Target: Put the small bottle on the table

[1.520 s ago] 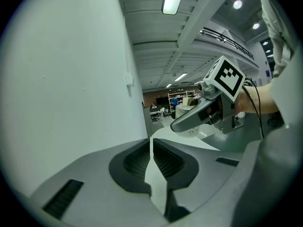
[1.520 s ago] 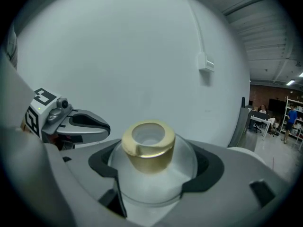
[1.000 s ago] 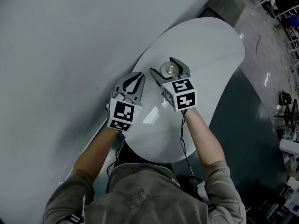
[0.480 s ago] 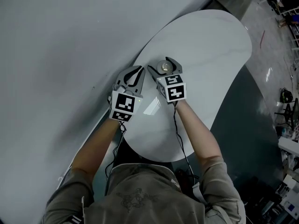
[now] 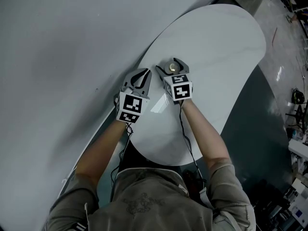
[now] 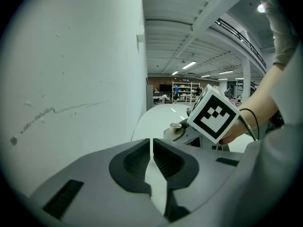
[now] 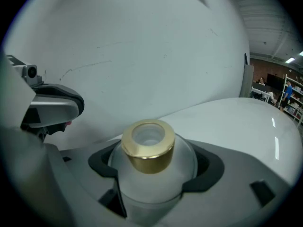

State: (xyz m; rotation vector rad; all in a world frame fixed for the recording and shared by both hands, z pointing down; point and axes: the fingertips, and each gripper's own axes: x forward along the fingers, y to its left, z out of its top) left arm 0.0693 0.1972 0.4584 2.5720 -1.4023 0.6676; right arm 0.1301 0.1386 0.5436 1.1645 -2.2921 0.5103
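Observation:
A small frosted bottle with a gold cap sits between the jaws of my right gripper, which is shut on its round body. In the head view the bottle shows from above, inside the right gripper, over the white table near the wall. My left gripper is just left of it, shut and empty, with its fingertips pressed together. The left gripper view shows the bottle ahead to the right. Whether the bottle's base touches the table is hidden.
A plain grey wall runs along the table's left edge, close to both grippers. Dark floor lies to the right of the oval tabletop. Shelves and equipment stand far off at the right edge.
The right gripper, still holding the bottle, has shifted a little farther along the table towards the wall. The left gripper has stayed shut beside it.

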